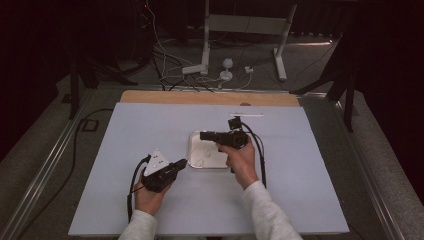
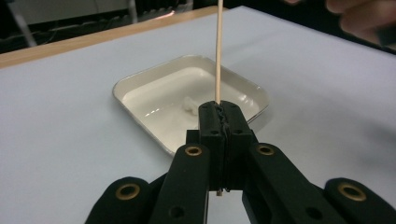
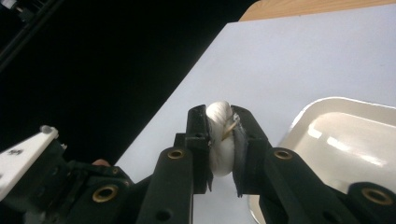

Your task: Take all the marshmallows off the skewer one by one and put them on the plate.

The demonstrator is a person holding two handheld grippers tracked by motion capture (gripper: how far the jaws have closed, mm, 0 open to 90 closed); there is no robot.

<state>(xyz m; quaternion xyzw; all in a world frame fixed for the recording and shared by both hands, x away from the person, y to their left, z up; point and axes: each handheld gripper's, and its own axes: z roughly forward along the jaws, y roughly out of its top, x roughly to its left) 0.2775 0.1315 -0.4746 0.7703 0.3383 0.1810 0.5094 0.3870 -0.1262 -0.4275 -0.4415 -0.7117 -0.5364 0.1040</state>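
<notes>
Pictured at a blue-topped table (image 1: 300, 200): skewering work partway through, by the look of it. Seen clamped upright in the fully closed jaws of the left gripper (image 2: 219, 114), a thin wooden skewer (image 2: 218, 46), bare along its visible length, rising just in front of a shallow white tray (image 2: 140, 79). Pinched tight between the pads of the right gripper (image 3: 220, 128), a soft white ball (image 3: 220, 140), perhaps a marshmallow, squeezed at the sides, with a sliver of wood apparently poking from it. Left in the tray, one more small white lump (image 2: 189, 103). Judged done: stick secured, one piece picked up. Judged still ahead: threading that piece onto the stick, then the lump in the tray.

From the high view, left gripper (image 1: 179, 165) held low at the tray's near-left corner, hand (image 1: 147, 197) resting close to the tabletop, pointed toward the tray (image 1: 192, 165). Right gripper (image 1: 205, 135) held above the tray's far side, pointed leftward across it, wrist bent, white sleeve (image 1: 267, 212) reaching in from the bottom edge.
</notes>
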